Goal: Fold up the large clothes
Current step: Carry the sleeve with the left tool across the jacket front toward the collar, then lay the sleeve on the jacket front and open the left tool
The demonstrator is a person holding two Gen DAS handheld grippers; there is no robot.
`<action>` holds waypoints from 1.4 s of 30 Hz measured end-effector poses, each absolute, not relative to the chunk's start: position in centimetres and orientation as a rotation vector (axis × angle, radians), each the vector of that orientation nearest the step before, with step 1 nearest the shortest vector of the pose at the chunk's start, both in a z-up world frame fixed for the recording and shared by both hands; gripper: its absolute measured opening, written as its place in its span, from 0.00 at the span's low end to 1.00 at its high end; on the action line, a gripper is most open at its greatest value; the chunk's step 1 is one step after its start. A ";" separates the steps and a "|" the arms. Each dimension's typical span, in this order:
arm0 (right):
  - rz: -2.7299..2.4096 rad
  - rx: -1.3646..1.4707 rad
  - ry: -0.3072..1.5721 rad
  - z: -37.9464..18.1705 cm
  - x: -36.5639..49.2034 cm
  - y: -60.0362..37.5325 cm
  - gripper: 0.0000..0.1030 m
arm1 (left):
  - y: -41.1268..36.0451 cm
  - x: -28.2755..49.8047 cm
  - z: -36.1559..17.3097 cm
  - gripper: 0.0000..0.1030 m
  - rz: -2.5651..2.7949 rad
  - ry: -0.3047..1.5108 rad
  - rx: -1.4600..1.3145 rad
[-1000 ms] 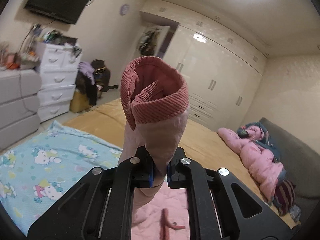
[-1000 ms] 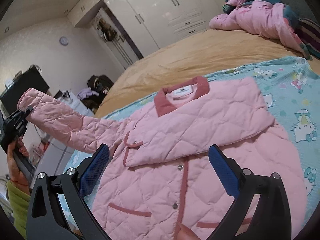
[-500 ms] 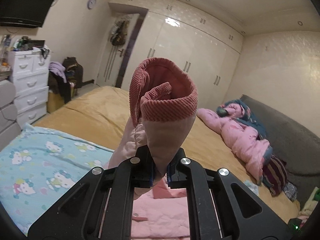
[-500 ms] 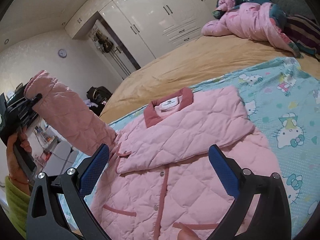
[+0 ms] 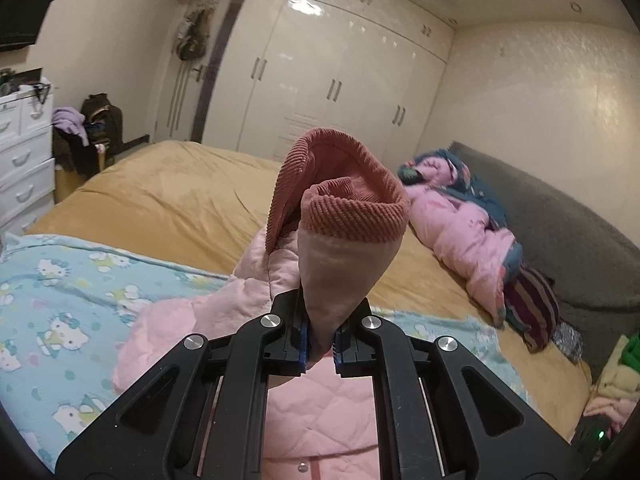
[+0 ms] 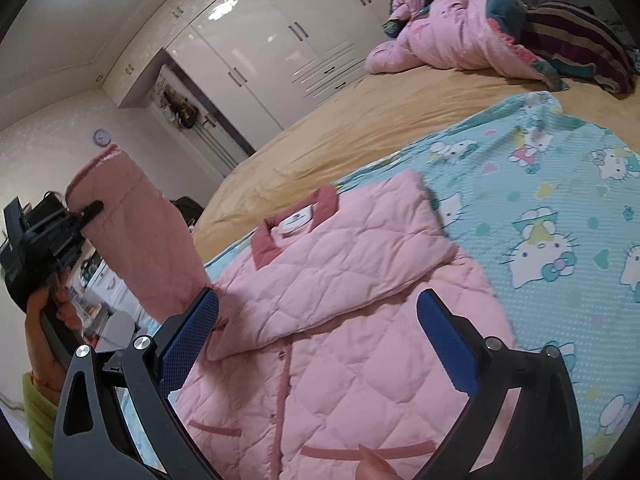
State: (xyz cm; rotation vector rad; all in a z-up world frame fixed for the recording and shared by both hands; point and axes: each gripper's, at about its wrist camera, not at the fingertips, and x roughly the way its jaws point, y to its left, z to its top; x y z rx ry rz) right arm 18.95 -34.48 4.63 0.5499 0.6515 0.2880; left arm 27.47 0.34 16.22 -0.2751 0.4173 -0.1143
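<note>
A pink quilted jacket lies face up on a blue Hello Kitty blanket, with one sleeve folded across its chest. My left gripper is shut on the other sleeve near its dark pink ribbed cuff and holds it raised above the jacket. In the right wrist view that sleeve stands up at the left, held by the left gripper. My right gripper is open and empty, hovering over the jacket's front near the button line.
The blanket lies on a bed with a mustard cover. A heap of pink and dark clothes lies at the far right by a grey headboard. White wardrobes line the back wall; white drawers stand left.
My left gripper has swung the held sleeve rightward and inward over the jacket body. My right gripper has shifted slightly closer over the jacket and stays open.
</note>
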 end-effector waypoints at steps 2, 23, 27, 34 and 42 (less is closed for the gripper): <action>0.275 0.567 0.645 4.4 19.0 -35.3 0.96 | -0.8 28.0 15.6 0.02 -0.133 0.433 -0.267; 0.169 0.639 0.706 1.8 20.9 -38.4 0.96 | -9.5 31.2 1.9 0.09 -0.364 0.729 -0.186; 0.161 0.633 0.724 1.0 21.3 -38.2 0.96 | -11.0 31.5 -1.0 0.21 -0.427 0.800 -0.173; 0.181 0.651 0.749 0.0 22.2 -37.9 0.96 | -12.7 30.0 -3.3 0.86 -0.479 0.848 -0.072; 0.276 0.638 0.816 -0.5 25.0 -35.3 0.96 | -5.2 27.0 -1.0 0.91 -0.408 0.795 -0.179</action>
